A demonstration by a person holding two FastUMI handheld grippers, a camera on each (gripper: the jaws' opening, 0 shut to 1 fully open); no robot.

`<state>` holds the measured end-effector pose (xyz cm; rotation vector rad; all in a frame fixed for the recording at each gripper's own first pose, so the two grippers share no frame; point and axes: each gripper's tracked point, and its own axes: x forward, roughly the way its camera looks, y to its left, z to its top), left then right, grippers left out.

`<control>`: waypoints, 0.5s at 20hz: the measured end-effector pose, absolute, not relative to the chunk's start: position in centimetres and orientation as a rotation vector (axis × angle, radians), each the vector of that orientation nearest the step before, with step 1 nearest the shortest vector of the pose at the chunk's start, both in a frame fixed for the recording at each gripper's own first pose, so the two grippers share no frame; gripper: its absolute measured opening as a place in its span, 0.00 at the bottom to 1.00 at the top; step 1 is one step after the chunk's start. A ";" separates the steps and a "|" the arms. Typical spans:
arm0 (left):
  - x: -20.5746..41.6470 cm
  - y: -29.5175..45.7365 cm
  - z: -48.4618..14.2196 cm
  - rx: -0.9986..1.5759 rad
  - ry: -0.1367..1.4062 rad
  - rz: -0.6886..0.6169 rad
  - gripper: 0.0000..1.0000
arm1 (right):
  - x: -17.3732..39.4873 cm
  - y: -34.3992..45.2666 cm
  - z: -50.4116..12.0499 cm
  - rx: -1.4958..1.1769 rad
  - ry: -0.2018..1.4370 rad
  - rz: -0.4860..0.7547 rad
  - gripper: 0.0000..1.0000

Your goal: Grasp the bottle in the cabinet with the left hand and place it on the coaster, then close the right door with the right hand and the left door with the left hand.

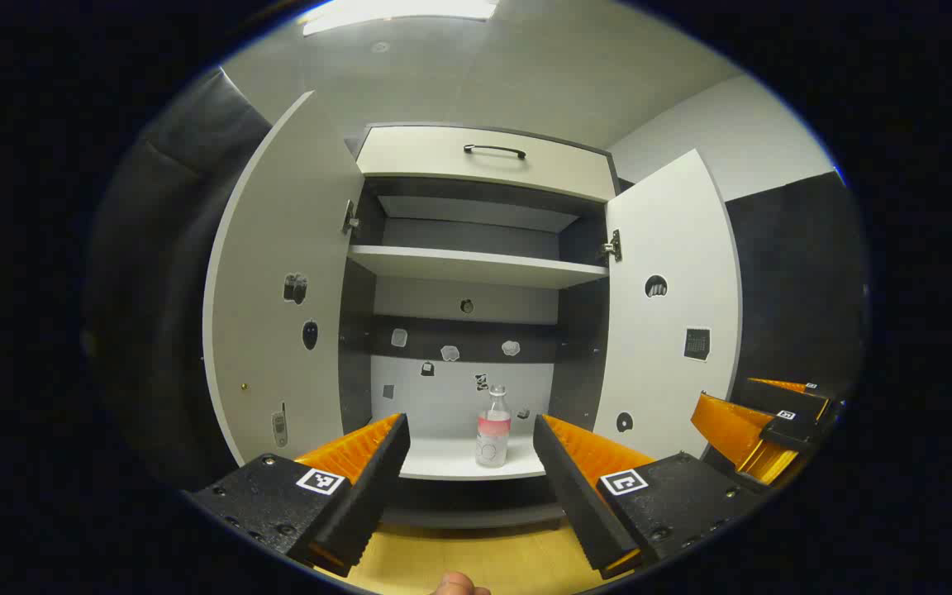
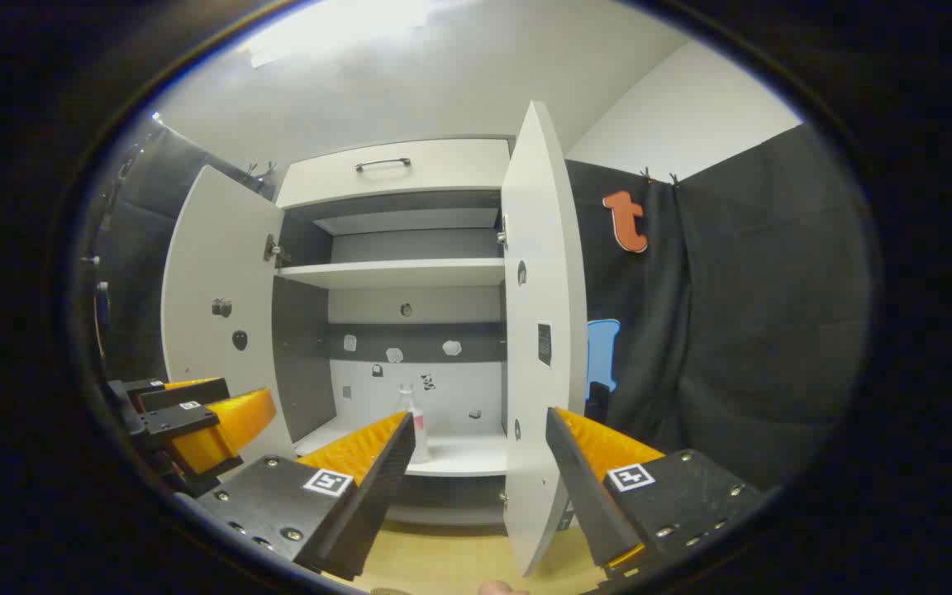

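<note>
We find the left gripper [image 1: 468, 450] spread wide and empty, lined up on the clear glass bottle with a pink label [image 1: 493, 428] upright on the white cabinet's lower shelf [image 1: 443, 463], evidently for grasping, while the right gripper [image 2: 476, 446], likewise wide and empty, waits by the open white right door [image 2: 538, 330].

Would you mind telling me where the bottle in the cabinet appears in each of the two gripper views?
Left gripper view: the bottle stands upright on the lowest shelf, low and near centre, framed between the open fingers of the left gripper.
Right gripper view: the bottle sits left of centre, partly hidden behind a finger of the right gripper.
Shared landmark: the drawer handle above the shelves.
</note>
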<state>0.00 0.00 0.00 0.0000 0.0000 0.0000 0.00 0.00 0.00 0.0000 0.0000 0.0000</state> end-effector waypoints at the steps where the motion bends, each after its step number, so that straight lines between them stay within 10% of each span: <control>1: 0.0 0.1 0.0 -0.002 -0.002 0.000 0.96 | 0.1 0.0 0.1 0.002 -0.001 -0.001 0.96; 10: 0.2 0.5 -0.7 0.011 0.012 -0.005 0.96 | 0.0 0.3 0.1 0.005 0.002 -0.006 0.96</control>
